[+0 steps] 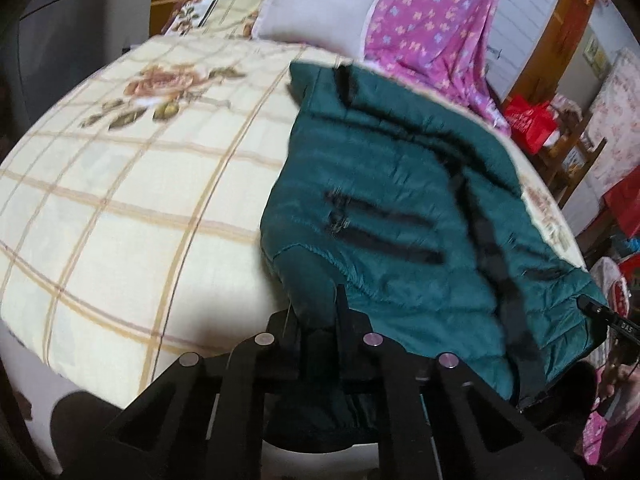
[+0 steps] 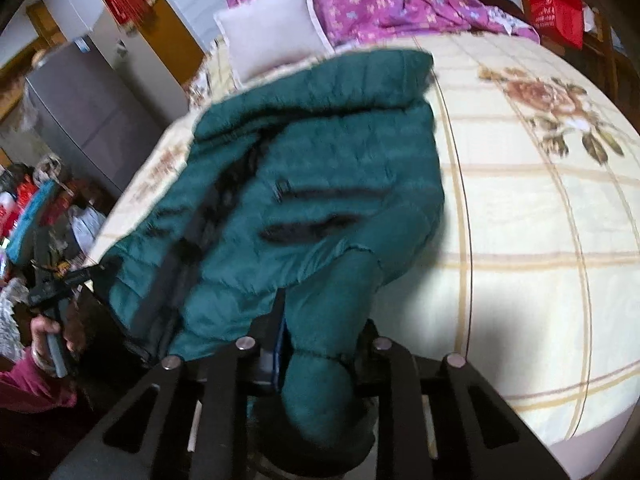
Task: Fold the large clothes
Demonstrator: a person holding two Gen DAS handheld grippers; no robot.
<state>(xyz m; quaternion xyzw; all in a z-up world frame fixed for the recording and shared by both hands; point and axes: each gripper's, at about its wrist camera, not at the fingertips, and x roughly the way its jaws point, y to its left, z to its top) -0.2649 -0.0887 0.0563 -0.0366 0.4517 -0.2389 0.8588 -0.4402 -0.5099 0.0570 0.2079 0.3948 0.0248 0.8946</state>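
A dark green puffer jacket (image 1: 400,184) (image 2: 320,152) with black zips lies spread on a bed. In the left wrist view my left gripper (image 1: 316,304) is shut on a sleeve end (image 1: 308,272) at the jacket's near left side. In the right wrist view my right gripper (image 2: 322,320) is shut on the bunched other sleeve (image 2: 340,276), which fills the gap between its fingers. Each view also catches the other gripper at the jacket's far hem corner: the right gripper (image 1: 600,312), and the left gripper (image 2: 60,280) held by a hand (image 2: 44,332).
The bed has a cream plaid bedspread (image 1: 120,200) with rose prints. At its head lie a pale pillow (image 1: 316,4) and a purple patterned cloth (image 1: 432,20). A red bag (image 1: 528,120), a grey cabinet (image 2: 88,108) and floor clutter (image 2: 32,200) flank the bed.
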